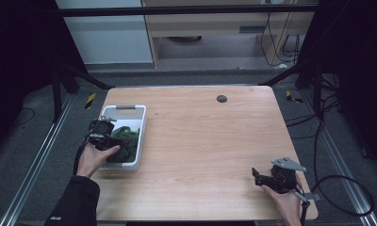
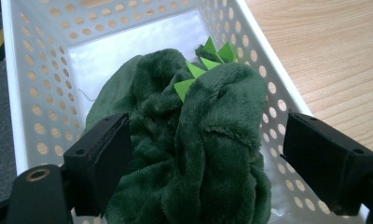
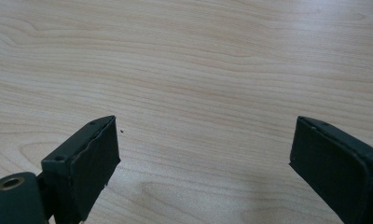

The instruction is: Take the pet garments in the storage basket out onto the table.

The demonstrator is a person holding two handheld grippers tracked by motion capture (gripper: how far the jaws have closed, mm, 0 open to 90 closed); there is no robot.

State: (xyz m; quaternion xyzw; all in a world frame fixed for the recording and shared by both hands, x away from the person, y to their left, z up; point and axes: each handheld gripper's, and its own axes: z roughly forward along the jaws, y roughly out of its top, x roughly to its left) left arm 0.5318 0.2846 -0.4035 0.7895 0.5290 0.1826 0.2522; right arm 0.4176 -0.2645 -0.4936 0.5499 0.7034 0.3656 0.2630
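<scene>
The soft green plush toy (image 2: 194, 140) lies bunched up inside the white basket (image 2: 31, 93), with little bright green felt spikes (image 2: 201, 65) poking out on top. The basket has lots of small holes in its walls and sits near the left edge of the counter (image 1: 210, 136).

The left hand-held gripper (image 2: 205, 158) is down in the basket with its jaws wide apart, one on each side of the toy. The left jaw touches the fur; the right jaw is a little way off it. Nothing is squeezed yet.

The right hand-held gripper (image 3: 201, 168) waits near the front right corner of the counter, jaws wide apart, with bare wood under it.

What could go wrong? The toy is floppy, so the jaws may pinch only a loose fold and the rest may sag or slip out. The right jaw is close to the basket wall, so it could catch on it. The basket looks light, and nothing holds it down, so it might lift or slide with the toy.
</scene>
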